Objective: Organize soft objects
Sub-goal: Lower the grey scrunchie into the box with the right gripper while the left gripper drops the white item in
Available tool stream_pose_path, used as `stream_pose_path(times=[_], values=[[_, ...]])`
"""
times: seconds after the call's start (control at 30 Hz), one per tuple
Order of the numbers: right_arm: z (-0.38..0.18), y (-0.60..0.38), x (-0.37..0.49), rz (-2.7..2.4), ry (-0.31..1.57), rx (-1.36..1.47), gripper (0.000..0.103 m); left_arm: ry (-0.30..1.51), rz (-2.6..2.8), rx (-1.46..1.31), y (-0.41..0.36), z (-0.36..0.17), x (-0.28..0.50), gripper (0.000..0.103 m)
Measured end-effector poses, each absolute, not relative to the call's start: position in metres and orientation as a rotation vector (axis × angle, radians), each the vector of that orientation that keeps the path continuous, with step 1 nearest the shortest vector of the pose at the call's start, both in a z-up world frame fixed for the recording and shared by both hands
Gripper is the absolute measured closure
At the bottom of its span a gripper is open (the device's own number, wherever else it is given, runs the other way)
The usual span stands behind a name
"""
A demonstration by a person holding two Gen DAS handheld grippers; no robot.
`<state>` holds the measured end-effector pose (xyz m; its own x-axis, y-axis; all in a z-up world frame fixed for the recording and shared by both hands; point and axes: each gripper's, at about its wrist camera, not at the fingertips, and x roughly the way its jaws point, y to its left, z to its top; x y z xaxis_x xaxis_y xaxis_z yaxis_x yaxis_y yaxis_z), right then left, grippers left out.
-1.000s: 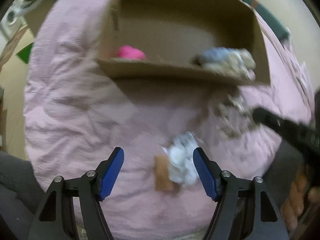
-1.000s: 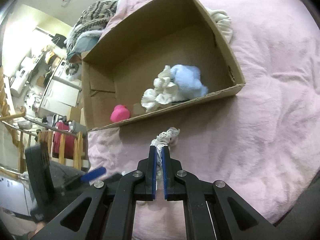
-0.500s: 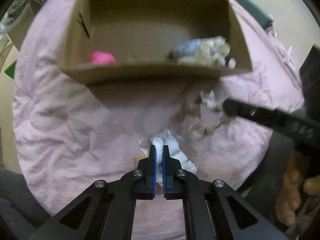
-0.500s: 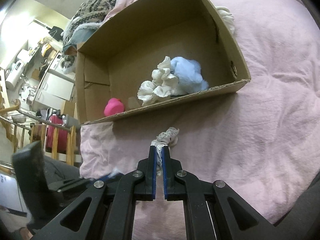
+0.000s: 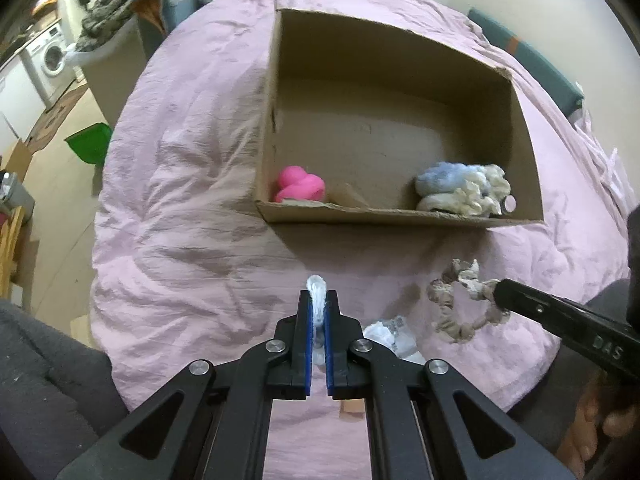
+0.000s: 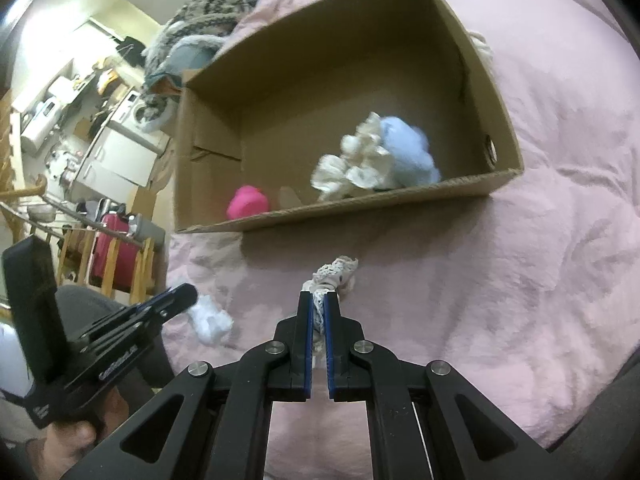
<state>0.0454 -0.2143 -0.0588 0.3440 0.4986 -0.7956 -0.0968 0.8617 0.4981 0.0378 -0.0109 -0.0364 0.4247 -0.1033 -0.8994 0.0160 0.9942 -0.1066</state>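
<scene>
A bed under a wrinkled pink cover [image 5: 180, 200] carries 1 open cardboard box [image 5: 400, 214] lying directly on it, with a small brown card piece [image 5: 352, 406] on the cover nearer the camera.

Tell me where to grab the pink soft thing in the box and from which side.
Grip the pink soft thing across its rounded upper bulge, coming down from above through the cardboard box's open top. It sits in the box's near left corner, tight against the near and left walls, so a sideways approach looks blocked.
</scene>
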Motion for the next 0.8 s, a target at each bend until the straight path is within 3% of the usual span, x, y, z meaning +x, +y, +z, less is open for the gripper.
stream_pose_path(times=[0.47,0.8], values=[[0.023,-0.260,0.054,0.369,0.896,0.371,0.096,0.918,-0.081,-0.013,-0.002,0.032,0.050,0.098],[-0.005,-0.258,0.092,0.234,0.944,0.198,0.096,0.908,-0.077,0.028,-0.009,0.024,0.109,0.098]])
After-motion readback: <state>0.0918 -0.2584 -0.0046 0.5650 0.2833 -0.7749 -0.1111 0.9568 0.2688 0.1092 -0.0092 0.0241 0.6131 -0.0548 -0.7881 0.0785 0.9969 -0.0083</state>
